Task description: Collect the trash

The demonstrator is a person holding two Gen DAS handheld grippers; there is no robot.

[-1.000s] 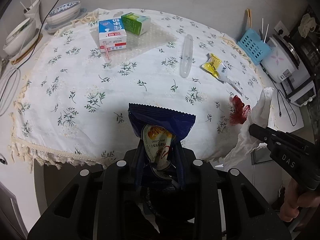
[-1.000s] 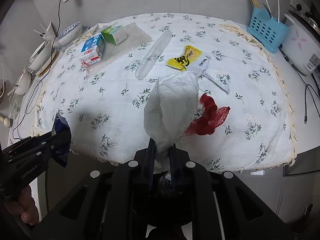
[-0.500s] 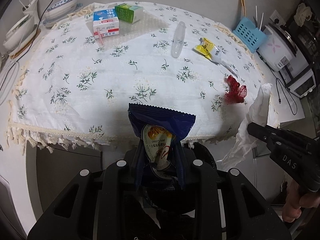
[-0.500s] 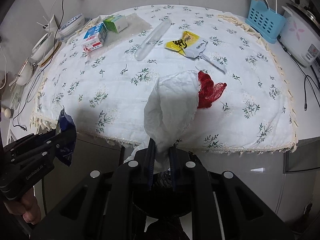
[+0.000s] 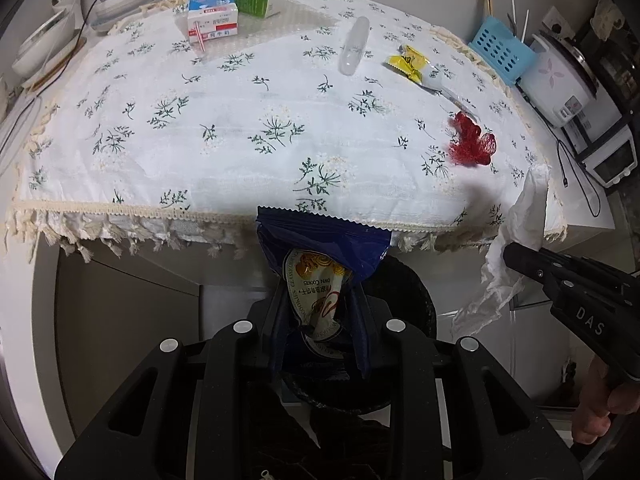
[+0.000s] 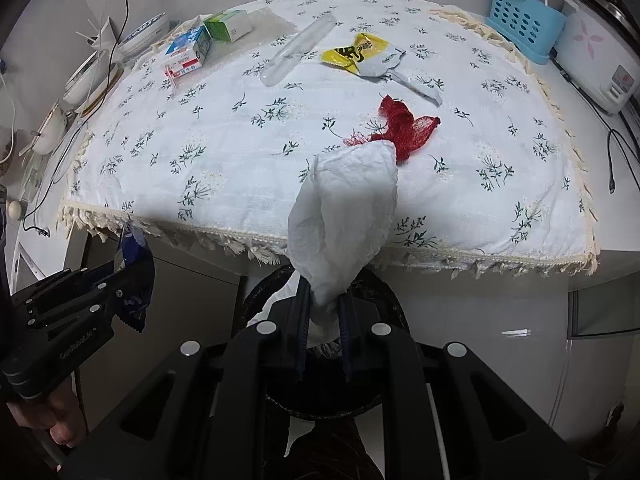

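My left gripper (image 5: 318, 316) is shut on a dark blue cookie wrapper (image 5: 320, 248), held in front of the table edge above a black bin (image 5: 408, 292). It also shows in the right wrist view (image 6: 134, 276). My right gripper (image 6: 324, 316) is shut on a crumpled white tissue (image 6: 346, 216), held above the same bin (image 6: 384, 292); the tissue shows in the left wrist view (image 5: 520, 216). On the floral tablecloth (image 5: 200, 120) lie a red net (image 6: 404, 126), a yellow wrapper (image 6: 356, 50), a clear plastic tube (image 6: 298, 50), a blue-white milk carton (image 6: 188, 50) and a green carton (image 6: 228, 26).
Bowls (image 5: 44, 36) and cables sit at the table's left. A blue basket (image 6: 520, 28) and a white rice cooker (image 6: 600, 56) stand at the right. The tablecloth's fringe (image 5: 140, 232) hangs over the front edge. A small oven (image 5: 608, 160) stands at the far right.
Both grippers have pulled back from over the table and lowered, with wrapper and tissue still held. The table edge and the black bin below have come into view.
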